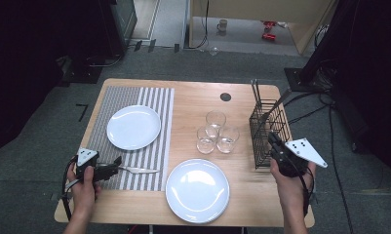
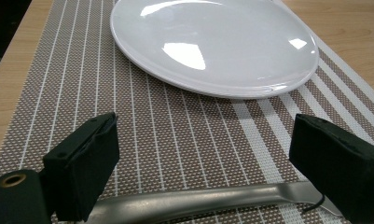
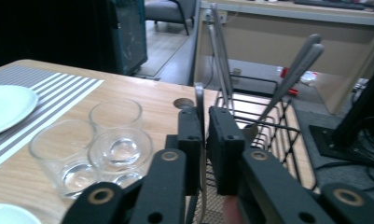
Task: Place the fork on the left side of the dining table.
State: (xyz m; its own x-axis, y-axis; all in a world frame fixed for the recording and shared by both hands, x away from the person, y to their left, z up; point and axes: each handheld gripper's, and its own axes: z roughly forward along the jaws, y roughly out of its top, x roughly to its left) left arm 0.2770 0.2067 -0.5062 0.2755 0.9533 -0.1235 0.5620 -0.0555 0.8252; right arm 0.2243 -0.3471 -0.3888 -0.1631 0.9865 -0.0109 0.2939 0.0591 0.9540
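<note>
A table knife (image 1: 139, 170) (image 2: 198, 200) lies on the striped placemat (image 1: 156, 100) near its front edge. My left gripper (image 1: 117, 165) (image 2: 205, 123) stands open around the knife's handle, with both pads well apart from it. At the right, a black wire cutlery basket (image 1: 266, 124) (image 3: 273, 123) holds several metal utensils (image 3: 296, 63). My right gripper (image 1: 272, 140) (image 3: 205, 112) is at the basket's near side, its jaws nearly together on a thin metal cutlery handle (image 3: 199, 95) that rises between the pads. What kind of utensil it is stays hidden.
One white plate (image 1: 133, 126) (image 2: 212, 42) sits on the placemat just beyond the knife. Another white plate (image 1: 197, 190) is at the front centre. Three empty glasses (image 1: 215, 132) (image 3: 114, 140) cluster left of the basket. A round cable hole (image 1: 225, 96) is at the back.
</note>
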